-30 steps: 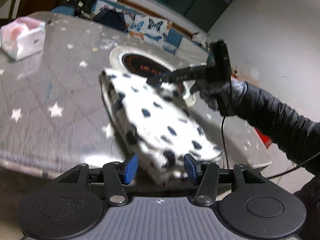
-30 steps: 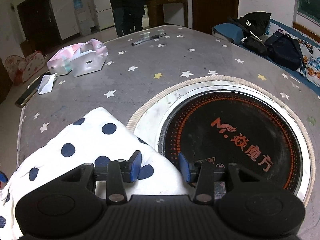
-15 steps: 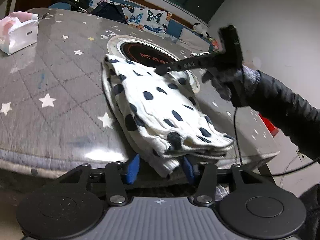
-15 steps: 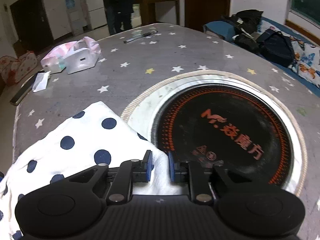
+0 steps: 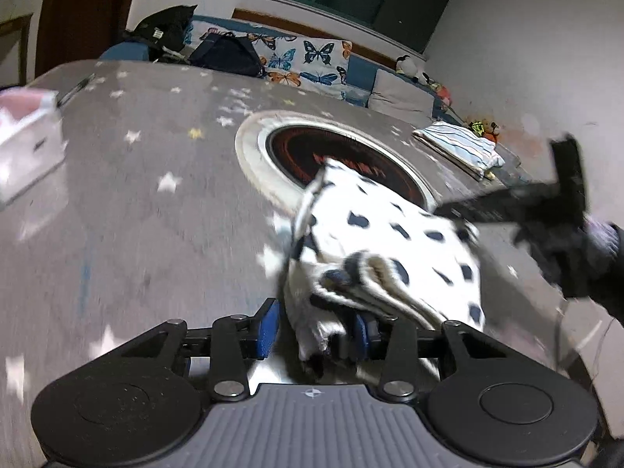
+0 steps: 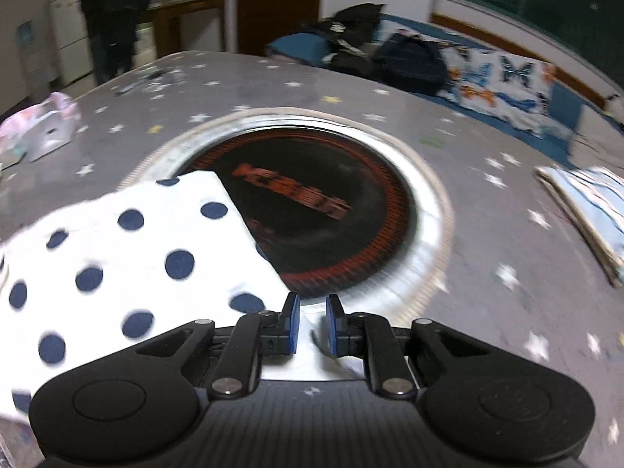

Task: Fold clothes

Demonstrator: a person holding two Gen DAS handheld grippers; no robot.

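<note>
Looking along your left gripper [image 5: 316, 327], you have the thick folded end of the spotted garment [image 5: 390, 241] between the blue pads; its jaws have just been closing, and the bundle of layers now sits squeezed between them, so treat it as grasped. The rest of the cloth runs away from you across the star-printed table [image 5: 136, 214], its far corner lying over the edge of the round black cooktop [image 5: 335, 156] set into the table. Your right gripper [image 5: 460, 210] reaches in from the right side and meets the cloth's far right edge. A white box [image 5: 27, 148] sits well apart at the left, and a striped folded cloth [image 5: 460, 144] lies near the far right edge of the table. Turning to the right wrist view, your right gripper [image 6: 311, 329] has its jaws nearly together, clenched on a thin white edge of the garment [image 6: 128, 253], which spreads out to the left and lies partly over the cooktop [image 6: 331, 214]. The striped cloth [image 6: 589, 210] lies at the right. This fabric looks soft, light and limp, likely to sag and slip apart wherever layers are loose, so hold it by the stacked edges and corners, pinching all layers together, not one sheet.
</note>
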